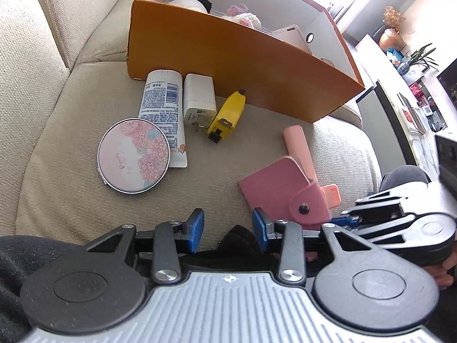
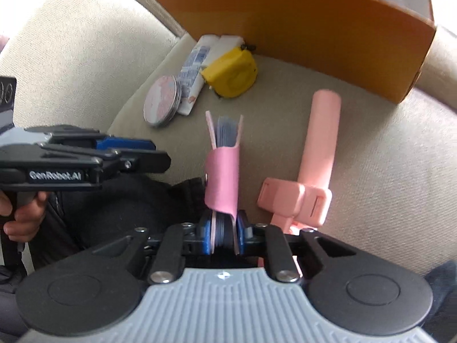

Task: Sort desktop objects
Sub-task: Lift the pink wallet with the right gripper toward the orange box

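Note:
My right gripper (image 2: 224, 235) is shut on a pink notebook (image 2: 223, 168) with a snap strap, held on edge just above the beige sofa seat; it also shows in the left wrist view (image 1: 281, 190). My left gripper (image 1: 228, 227) is open and empty, low at the seat's front, left of the notebook. On the seat lie a round floral compact mirror (image 1: 133, 155), a white tube (image 1: 164, 111), a white charger (image 1: 199, 99), a yellow tape measure (image 1: 227, 114) and a pink selfie stick (image 2: 317, 148). The orange box (image 1: 228, 65) stands behind them.
The orange box holds plush toys (image 1: 245, 17) and a pink flat item (image 1: 294, 35). Sofa back cushions (image 1: 71, 14) rise to the left. Dark clothing (image 2: 128, 208) lies under the grippers. A cabinet with a plant (image 1: 420, 57) stands at far right.

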Available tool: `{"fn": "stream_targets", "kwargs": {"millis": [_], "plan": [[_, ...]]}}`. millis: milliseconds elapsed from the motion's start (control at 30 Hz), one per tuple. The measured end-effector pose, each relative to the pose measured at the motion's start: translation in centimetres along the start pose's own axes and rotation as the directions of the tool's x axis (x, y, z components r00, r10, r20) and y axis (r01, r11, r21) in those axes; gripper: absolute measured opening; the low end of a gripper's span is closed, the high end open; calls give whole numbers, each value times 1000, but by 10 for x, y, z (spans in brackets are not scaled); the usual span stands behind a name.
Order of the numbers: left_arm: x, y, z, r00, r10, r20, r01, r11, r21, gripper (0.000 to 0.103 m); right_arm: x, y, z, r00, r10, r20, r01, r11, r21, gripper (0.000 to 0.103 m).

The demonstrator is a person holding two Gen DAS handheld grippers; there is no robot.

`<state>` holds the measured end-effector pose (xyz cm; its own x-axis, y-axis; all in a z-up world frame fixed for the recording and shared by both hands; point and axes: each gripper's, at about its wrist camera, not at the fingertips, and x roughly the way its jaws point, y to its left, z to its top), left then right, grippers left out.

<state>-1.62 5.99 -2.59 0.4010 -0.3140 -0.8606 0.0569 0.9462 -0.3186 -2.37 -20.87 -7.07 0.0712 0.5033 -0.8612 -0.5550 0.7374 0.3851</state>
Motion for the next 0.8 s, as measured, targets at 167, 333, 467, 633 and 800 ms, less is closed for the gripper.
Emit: {"fn": "stream_targets", "kwargs": {"millis": [167, 333, 467, 633, 800], "plan": [[0, 2, 1, 1000, -7, 8, 7, 1000, -15, 43, -24, 6, 15, 997, -39, 59, 40, 999, -18, 18], [-3, 5, 3, 1000, 4, 27, -3, 1000, -28, 45, -41, 6, 34, 993, -71, 89, 73, 997, -10, 19], [-9, 10, 8, 999, 10, 53, -8, 999, -42, 47, -40, 3, 47, 992, -107, 65, 108, 994, -6, 19], [-9, 11, 14, 998, 8, 62, -6, 999, -43, 47, -38, -4, 53, 992, -112, 62, 112, 994, 5, 19], [-3, 9, 17, 998, 2, 55, 0, 999, -42, 47, -42, -9, 54, 990, -109, 90, 106, 994, 35, 18]]}}
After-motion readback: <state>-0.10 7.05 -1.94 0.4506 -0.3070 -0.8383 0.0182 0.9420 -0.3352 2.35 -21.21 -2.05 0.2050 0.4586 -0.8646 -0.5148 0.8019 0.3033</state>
